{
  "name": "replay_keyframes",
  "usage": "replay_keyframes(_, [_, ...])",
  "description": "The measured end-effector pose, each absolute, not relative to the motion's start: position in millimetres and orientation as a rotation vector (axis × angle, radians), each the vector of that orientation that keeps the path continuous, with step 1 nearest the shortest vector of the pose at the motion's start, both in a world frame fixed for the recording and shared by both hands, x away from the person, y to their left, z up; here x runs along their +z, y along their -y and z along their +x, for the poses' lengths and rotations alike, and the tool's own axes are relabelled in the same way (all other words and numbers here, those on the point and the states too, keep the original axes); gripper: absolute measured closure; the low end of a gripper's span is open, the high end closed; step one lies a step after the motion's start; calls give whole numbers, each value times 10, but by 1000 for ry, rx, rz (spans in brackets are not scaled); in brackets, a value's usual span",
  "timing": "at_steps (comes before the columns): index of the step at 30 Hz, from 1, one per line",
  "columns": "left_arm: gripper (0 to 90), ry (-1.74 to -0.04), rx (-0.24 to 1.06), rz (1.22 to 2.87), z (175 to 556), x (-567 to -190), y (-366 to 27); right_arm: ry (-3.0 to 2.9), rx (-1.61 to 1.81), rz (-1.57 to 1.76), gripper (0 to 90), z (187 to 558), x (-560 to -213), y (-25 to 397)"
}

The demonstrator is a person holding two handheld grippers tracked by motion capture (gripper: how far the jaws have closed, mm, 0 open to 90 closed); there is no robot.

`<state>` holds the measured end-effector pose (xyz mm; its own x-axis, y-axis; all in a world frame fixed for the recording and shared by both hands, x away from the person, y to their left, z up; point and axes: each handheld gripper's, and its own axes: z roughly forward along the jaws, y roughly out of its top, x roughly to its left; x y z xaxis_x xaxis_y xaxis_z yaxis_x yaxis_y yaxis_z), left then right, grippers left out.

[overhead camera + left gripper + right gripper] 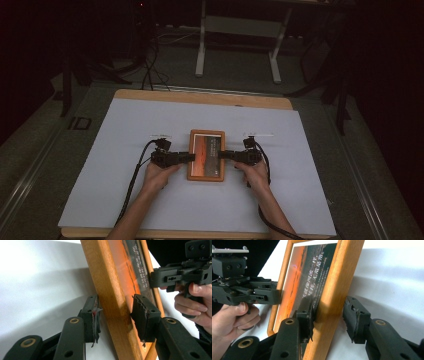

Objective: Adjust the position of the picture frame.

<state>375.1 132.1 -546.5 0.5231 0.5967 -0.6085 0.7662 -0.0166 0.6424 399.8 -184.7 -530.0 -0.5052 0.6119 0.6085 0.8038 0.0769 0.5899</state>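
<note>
A wooden picture frame [206,155] with an orange and dark print lies at the middle of the white-covered table [150,205]. My left gripper [191,156] meets its left rail and my right gripper [221,154] its right rail. In the left gripper view the frame [112,277] runs between the pads of my left gripper [115,315], one on the print side and one behind. The right gripper view has the frame [337,277] pinched the same way by my right gripper [328,315]. Each view also catches the other gripper [160,277] [269,296] across the print.
A wooden table edge [200,97] borders the white sheet at the back. Behind the table stand a white metal stand [240,40] and dark cables [150,70] on the grey floor. Cables trail from both grippers toward the table's front edge.
</note>
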Motion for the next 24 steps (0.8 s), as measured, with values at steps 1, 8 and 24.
replay_keyframes(1, [577,-1160,-205,1706,3757,-5471,-1320,2138,-1391,-1446,602,4001,-5311,1852])
replay_keyframes(8, [571,-1165,-226,1702,3786,-5496,-1314,2118,-1370,-1472,596,4006,-5334,1861])
replay_keyframes(24, [439,-1128,-15,1760,3712,-5334,-1396,2412,-1420,-1479,437,3945,-5123,1900])
